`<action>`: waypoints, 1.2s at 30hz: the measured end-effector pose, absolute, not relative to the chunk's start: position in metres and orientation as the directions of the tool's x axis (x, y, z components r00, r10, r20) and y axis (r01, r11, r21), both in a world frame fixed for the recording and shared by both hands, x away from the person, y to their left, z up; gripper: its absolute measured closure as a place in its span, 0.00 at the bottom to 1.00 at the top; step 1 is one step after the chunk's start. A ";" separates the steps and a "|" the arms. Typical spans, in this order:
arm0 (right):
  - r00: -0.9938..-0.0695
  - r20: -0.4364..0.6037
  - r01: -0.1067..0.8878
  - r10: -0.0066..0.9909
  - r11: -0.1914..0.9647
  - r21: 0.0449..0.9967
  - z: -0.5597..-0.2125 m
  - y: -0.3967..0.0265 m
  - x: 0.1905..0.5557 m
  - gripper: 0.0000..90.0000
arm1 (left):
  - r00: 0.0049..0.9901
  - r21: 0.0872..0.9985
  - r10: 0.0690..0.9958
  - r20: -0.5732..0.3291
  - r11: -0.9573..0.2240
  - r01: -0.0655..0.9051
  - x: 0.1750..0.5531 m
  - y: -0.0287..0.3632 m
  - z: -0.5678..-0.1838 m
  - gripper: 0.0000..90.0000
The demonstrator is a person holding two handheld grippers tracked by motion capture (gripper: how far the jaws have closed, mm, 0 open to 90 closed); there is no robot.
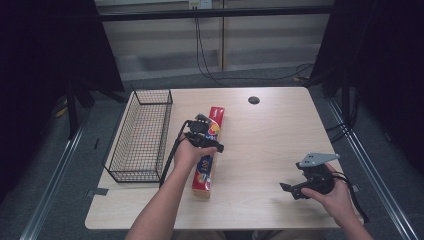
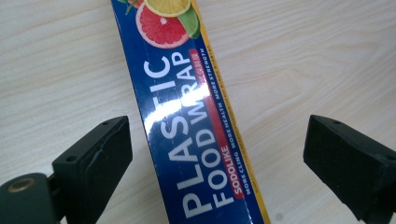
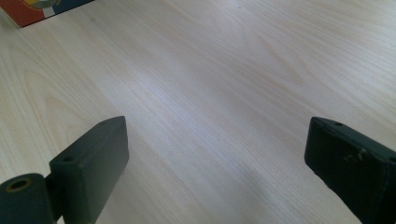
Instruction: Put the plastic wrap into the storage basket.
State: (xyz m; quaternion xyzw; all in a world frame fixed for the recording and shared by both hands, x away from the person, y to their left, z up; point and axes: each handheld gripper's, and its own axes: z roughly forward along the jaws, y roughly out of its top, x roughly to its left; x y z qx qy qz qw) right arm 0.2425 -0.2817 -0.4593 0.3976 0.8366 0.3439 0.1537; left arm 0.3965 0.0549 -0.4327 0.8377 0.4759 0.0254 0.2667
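Our left tongs (image 2: pixel 217 154) hang released over the wrap box (image 2: pixel 196 121), which lies flat on the table (image 1: pixel 270 130) beside the basket (image 1: pixel 140 135). We should straddle its narrow width squarely, then clench. The right tongs (image 3: pixel 217 163) rest released.

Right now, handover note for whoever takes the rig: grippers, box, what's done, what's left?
Left gripper: open, jaws astride the plastic food wrap box, pads not on it.
Right gripper: open, nothing between the jaws, over bare table at the near right.
Box: flat on the table, just right of the wire basket, outside it.
Done: left gripper lined up over the box.
Left, likely: close on the box, lift, probably into the basket.
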 end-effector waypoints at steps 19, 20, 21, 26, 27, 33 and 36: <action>-0.642 0.023 0.554 0.766 0.443 0.705 -0.458 -0.283 0.243 0.07 | 0.467 0.448 0.857 -0.220 -0.336 0.828 0.409 0.046 -0.443 0.15; -0.639 0.022 0.558 0.769 0.444 0.702 -0.458 -0.282 0.243 0.07 | 0.463 0.436 0.863 -0.203 -0.344 0.831 0.410 0.045 -0.444 0.15; -0.642 0.028 0.558 0.766 0.442 0.703 -0.458 -0.282 0.243 0.07 | 0.470 0.427 0.857 -0.210 -0.352 0.833 0.411 0.045 -0.445 0.16; -0.642 0.022 0.556 0.766 0.446 0.702 -0.458 -0.281 0.243 0.07 | 0.447 0.420 0.875 -0.189 -0.339 0.842 0.413 0.044 -0.448 0.19; -0.642 0.022 0.556 0.766 0.446 0.702 -0.458 -0.281 0.243 0.07 | 0.447 0.420 0.875 -0.189 -0.339 0.842 0.413 0.044 -0.448 0.21; -0.641 0.029 0.564 0.767 0.444 0.696 -0.458 -0.281 0.243 0.07 | 0.416 0.415 0.891 -0.182 -0.314 0.854 0.417 0.044 -0.450 0.30; -0.644 0.025 0.558 0.765 0.447 0.699 -0.458 -0.281 0.243 0.07 | 0.411 0.412 0.895 -0.175 -0.313 0.856 0.418 0.043 -0.452 0.32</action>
